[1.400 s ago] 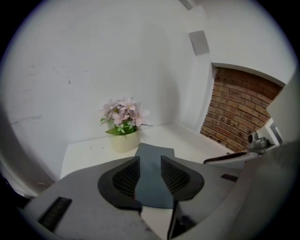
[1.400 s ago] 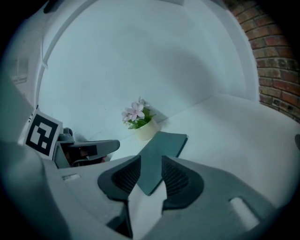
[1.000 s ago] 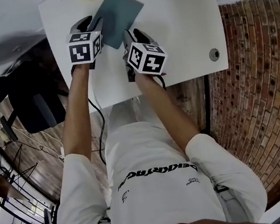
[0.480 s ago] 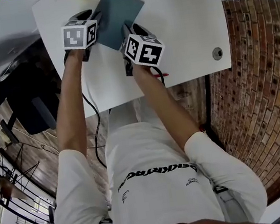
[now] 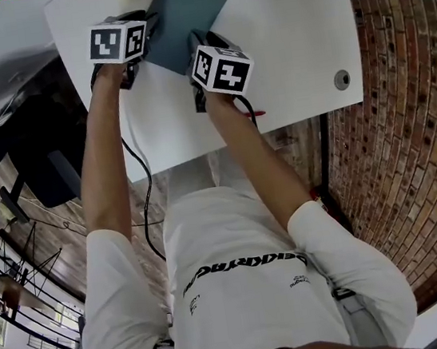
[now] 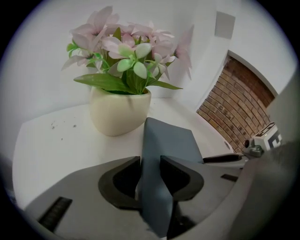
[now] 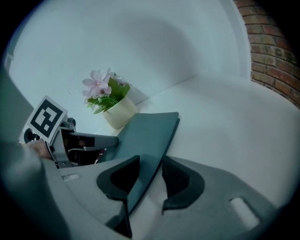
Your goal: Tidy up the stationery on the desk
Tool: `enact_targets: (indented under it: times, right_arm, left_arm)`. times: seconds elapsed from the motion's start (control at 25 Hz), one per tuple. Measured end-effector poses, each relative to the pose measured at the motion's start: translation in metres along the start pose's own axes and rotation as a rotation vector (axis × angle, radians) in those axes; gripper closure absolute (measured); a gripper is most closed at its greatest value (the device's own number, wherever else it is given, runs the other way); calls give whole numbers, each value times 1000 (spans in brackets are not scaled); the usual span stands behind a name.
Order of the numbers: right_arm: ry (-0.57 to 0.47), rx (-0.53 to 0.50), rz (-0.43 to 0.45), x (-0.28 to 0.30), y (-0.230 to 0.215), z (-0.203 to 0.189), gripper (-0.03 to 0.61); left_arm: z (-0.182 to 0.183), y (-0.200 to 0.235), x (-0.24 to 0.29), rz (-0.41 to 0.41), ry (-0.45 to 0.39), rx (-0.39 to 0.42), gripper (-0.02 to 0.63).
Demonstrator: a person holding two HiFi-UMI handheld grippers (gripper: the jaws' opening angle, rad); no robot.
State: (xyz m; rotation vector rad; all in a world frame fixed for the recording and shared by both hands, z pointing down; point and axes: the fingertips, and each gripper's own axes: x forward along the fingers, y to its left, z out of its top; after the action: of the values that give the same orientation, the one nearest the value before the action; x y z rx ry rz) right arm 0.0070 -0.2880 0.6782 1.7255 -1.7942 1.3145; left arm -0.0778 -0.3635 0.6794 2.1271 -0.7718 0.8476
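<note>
The left tool [image 6: 151, 169] is clamped on the dark teal notebook [image 5: 180, 18]; the right tool [image 7: 151, 176] has just been opening, jaws wide, the notebook's edge loose between them. The notebook sits near the worktop [image 5: 288, 39]'s far left corner, beside the flowerpot [image 6: 119, 110]

To me the table [image 5: 288, 39] looks like smooth white laminate with a faint sheen. The notebook [image 5: 180, 18] has a matt blue-grey, leather-like cover. The pot [image 6: 119, 112] seems to be matt cream ceramic. My left claw [image 6: 151, 161] is dull grey plastic, and the brickwork [image 5: 416, 142] is rough.
</note>
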Motion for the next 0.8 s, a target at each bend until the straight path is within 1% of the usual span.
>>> enact_targets:
  times: [0.12, 0.24, 0.44, 0.6, 0.8]
  right_arm:
    - [6, -15, 3, 0, 1, 0, 436]
    - [15, -22, -5, -1, -2, 0, 443]
    - [24, -71, -4, -3, -2, 2, 448]
    - [44, -85, -1, -6, -6, 1, 453]
    - [70, -122, 9, -12, -17, -2, 453]
  left_arm:
    - [-1, -1, -1, -28, 4, -21, 488]
    - [-2, -2, -2, -31, 11, -34, 491]
    - [-4, -6, -4, -14, 33, -45, 499]
    - [-8, -11, -7, -1, 38, -53, 502]
    - [-17, -21, -8, 19, 23, -121, 505]
